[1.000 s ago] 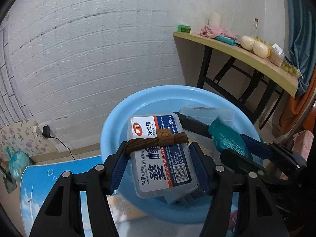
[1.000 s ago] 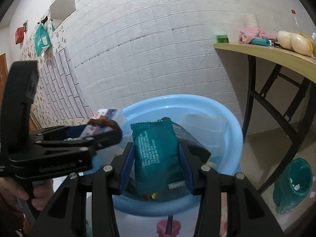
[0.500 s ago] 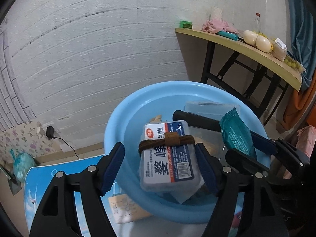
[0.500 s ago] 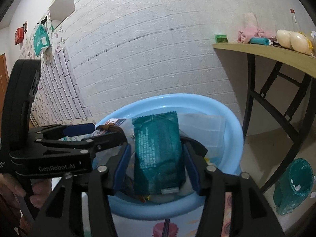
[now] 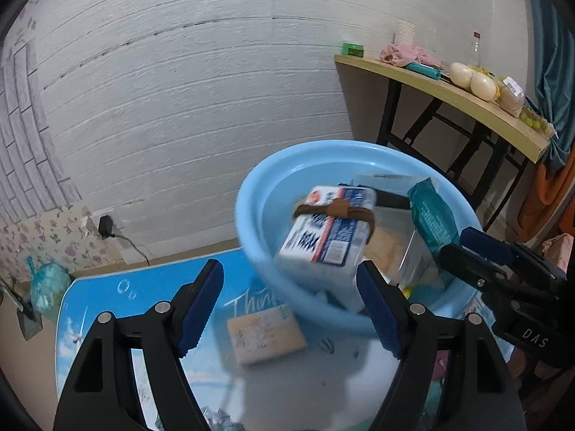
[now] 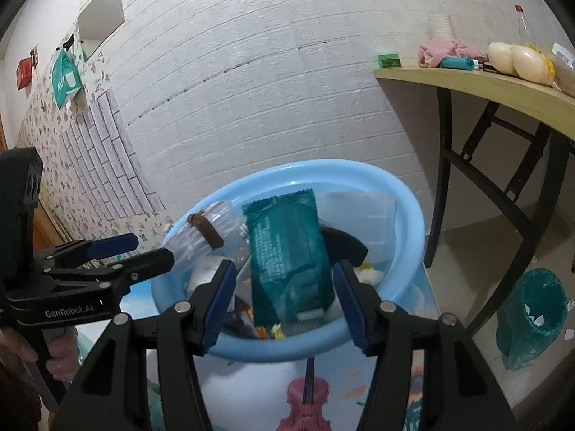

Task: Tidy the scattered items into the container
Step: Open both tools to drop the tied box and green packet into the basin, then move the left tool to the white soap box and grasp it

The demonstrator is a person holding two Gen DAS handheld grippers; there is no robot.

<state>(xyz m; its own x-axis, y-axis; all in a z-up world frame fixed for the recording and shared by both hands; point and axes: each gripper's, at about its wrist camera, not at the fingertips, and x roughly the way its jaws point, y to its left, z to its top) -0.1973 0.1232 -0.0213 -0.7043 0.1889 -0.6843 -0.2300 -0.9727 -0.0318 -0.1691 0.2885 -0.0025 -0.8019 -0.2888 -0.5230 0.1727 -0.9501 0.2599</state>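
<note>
A light blue basin stands on the table and holds several items. My left gripper is open; a clear floss-pick box with a brown band around it tilts inside the basin just beyond its fingers, free of them. In the right wrist view the box shows at the basin's left rim. My right gripper is open; a teal snack packet stands on end in the basin between its spread fingers, not touching them. The packet also shows in the left wrist view.
A beige card lies on the picture-printed tabletop in front of the basin. A clear lid and a black object lie in the basin. A wooden side table with clutter stands right; a teal bin on the floor.
Both grippers opened and let go: the floss box dropped and tilted into the basin, the teal packet now stands free. The left gripper pulled back and swung left, showing the card.
</note>
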